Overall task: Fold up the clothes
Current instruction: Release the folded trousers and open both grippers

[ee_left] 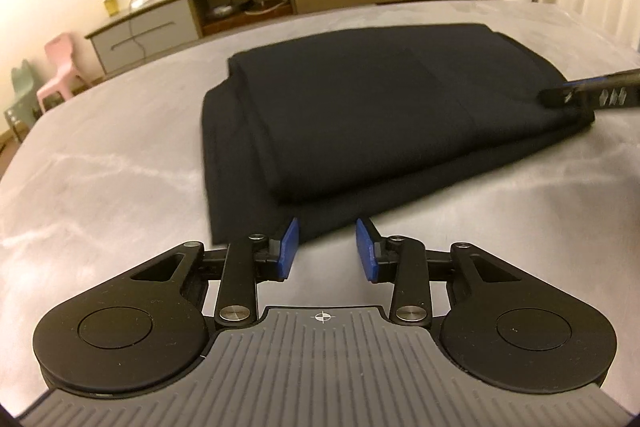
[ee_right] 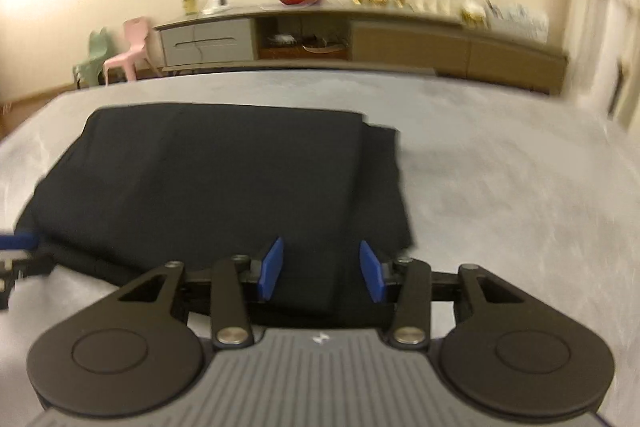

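1. the dark garment [ee_left: 360,115] lies folded in layers on the grey table [ee_left: 100,167], near the middle of it, its upper layer set back from the lower along the near edge.
2. left gripper [ee_left: 326,251]: jaws part open, nothing between the blue pads [ee_left: 289,247]; they sit just at the garment's near corner, not pressing on it.
3. right gripper [ee_right: 322,273]: jaws part open, astride the near edge of the garment; cloth lies between the pads [ee_right: 272,269] but no pinch is evident. the picture is blurred, so contact cannot be confirmed.
4. judgement: a fold looks just laid and released. the step in hand appears to be tidying or regripping for the next fold.
5. to do it well: take both near corners through all layers, lift evenly, carry both hands together and lay edge to edge, so the stepped layers do not skew further.
6. materials: the cloth is matt, smooth and fairly heavy, with soft rounded fold lines; it should drape rather than spring back.
7. the table is smooth, mottled grey, marble-like, so the stack may slide if dragged.
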Demonstrator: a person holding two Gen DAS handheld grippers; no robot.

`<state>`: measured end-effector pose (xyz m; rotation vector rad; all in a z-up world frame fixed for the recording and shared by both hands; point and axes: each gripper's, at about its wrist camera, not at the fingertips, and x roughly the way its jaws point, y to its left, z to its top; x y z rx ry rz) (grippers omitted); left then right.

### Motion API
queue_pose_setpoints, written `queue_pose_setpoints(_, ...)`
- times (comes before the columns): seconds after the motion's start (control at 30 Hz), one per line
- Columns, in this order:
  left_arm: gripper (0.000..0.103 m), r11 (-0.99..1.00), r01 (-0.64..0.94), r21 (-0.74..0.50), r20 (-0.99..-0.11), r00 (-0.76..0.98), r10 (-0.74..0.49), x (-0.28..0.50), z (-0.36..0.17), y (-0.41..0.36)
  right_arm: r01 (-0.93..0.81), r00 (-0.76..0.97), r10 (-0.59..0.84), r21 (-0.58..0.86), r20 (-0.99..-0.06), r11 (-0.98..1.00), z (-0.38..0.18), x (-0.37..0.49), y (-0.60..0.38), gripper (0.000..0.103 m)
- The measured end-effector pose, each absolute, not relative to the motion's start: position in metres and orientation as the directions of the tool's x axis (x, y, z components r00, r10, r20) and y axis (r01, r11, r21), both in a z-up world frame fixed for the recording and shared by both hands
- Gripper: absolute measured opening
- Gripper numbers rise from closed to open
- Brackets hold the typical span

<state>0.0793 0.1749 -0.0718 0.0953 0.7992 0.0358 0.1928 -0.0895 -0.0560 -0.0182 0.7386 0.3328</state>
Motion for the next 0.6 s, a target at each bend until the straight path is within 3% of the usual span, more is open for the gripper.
queue_pose_setpoints(0.13,0.023,0.998,0.036,-0.057,-0.638,0.767,-0.065,0.056,-0.02,0.202,-0.293,0.725,0.32,0.147,-0.61,0.945,-0.026,0.196,-0.117,0.042)
queue_pose_setpoints(0.27,0.024,0.994,0.021,-0.103,-0.576,0.814,-0.077,0.104,0.02,0.229,-0.387,0.734,0.345,0.058,-0.585,0.92,-0.013,0.232,-0.105,0.042)
queue_pose_setpoints(0.4,0.024,0.989,-0.04,-0.14,-0.661,0.747,-0.063,0.198,-0.008,0.247,-0.467,0.688,0.388,0.035,-0.613,0.883,-0.032,0.273,-0.075,0.041)
queue_pose_setpoints(0.5,0.025,0.981,-0.127,-0.147,-0.724,0.689,-0.02,0.224,-0.046,0.263,-0.513,0.63,0.403,0.034,-0.663,0.858,-0.054,0.277,-0.072,0.042)
queue_pose_setpoints(0.57,0.024,0.973,-0.156,-0.169,-0.723,0.691,-0.014,0.216,-0.058,0.272,-0.498,0.625,0.381,0.028,-0.682,0.867,-0.059,0.277,-0.084,0.053)
queue_pose_setpoints(0.6,0.023,0.969,-0.169,-0.183,-0.712,0.702,-0.013,0.207,-0.06,0.276,-0.479,0.632,0.362,0.022,-0.686,0.878,-0.056,0.277,-0.09,0.052)
